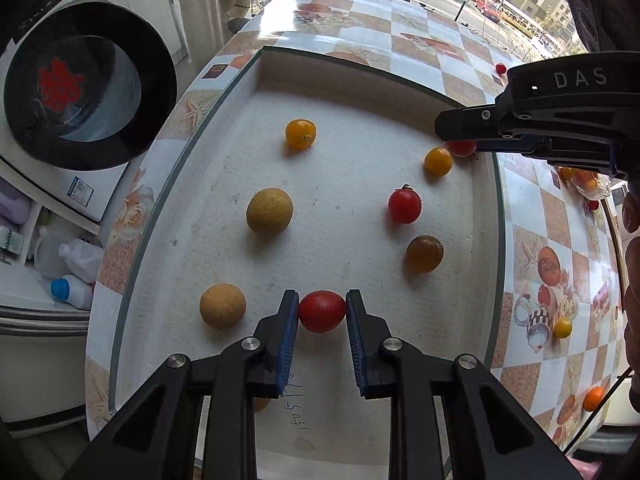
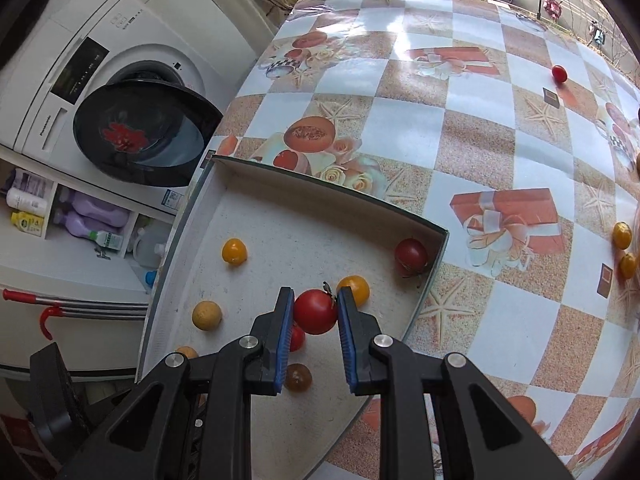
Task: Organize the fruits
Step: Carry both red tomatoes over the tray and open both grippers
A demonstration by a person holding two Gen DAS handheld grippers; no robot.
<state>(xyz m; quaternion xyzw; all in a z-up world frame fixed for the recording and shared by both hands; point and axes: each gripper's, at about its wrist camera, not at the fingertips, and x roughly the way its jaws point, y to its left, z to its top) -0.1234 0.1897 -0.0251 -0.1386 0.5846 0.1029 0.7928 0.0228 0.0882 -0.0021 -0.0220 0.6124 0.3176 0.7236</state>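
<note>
A shallow white tray (image 1: 360,80) lies on the checkered table and holds several small fruits: yellow, tan, brown and red. My left gripper (image 1: 322,310) is shut on a red tomato (image 1: 322,311) low over the tray's near part. My right gripper (image 2: 315,311) is shut on another red tomato (image 2: 315,312) with a stem, held above the tray (image 2: 320,200) near its right wall. In the left wrist view the right gripper (image 1: 460,136) shows at the tray's far right corner with that tomato (image 1: 462,147) partly hidden under it.
Loose fruits lie on the table outside the tray: a red one (image 2: 559,74) far back, yellow ones (image 2: 622,235) at the right edge, a yellow one (image 1: 562,327) and an orange one (image 1: 593,398). A washing machine (image 2: 132,132) stands left of the table.
</note>
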